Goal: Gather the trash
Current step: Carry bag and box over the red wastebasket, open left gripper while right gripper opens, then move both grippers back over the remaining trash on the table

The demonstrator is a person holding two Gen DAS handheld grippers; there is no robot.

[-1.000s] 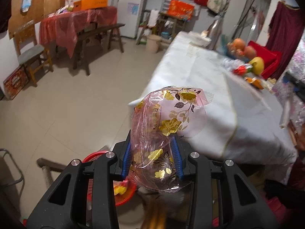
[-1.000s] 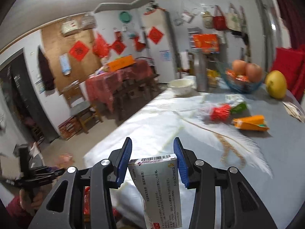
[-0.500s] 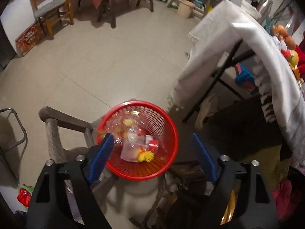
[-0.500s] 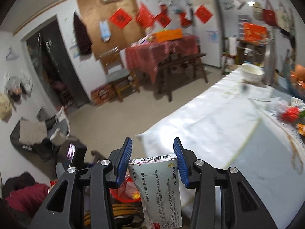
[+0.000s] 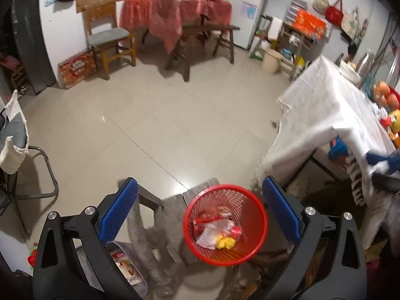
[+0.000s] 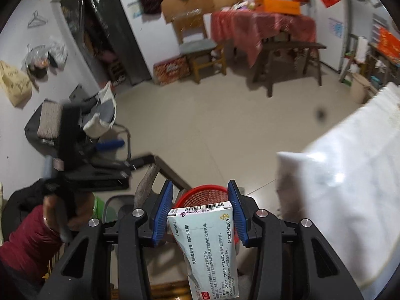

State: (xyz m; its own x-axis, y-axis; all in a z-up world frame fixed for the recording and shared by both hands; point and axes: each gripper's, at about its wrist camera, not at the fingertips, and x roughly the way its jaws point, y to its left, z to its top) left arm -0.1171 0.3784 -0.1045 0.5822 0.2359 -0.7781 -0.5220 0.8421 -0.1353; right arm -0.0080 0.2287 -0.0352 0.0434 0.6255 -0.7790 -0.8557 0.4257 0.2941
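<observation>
**Box next for the red basket**

Nearest the right wrist camera, the right hand-held gripper [image 6: 200, 215] is clamped on a white medicine box [image 6: 207, 242], its blue pads pressing the box's two narrow sides near the barcode end. Directly past the box, the rim of the red mesh basket [image 6: 200, 190] shows between the fingers, low and partly hidden. To do this step well, I would bring the box over the middle of the basket mouth before letting go, tip the barcode end downward, and spread the jaws fully so the carton slides free instead of hanging on one pad.

The left hand-held gripper [image 5: 197, 213] has just been opening and its jaws now stand wide apart with nothing between them. Below it the red mesh basket [image 5: 186, 221] sits on a grey wooden stool [image 5: 170, 221] and already holds a clear wrapper [image 5: 212, 232] with bits of yellow and red rubbish. It should draw aside to leave room for the right.

Farther off is the white-clothed worktop [image 5: 322, 115], with fruit and more packaging near its far end, probably the next pickings.
</observation>
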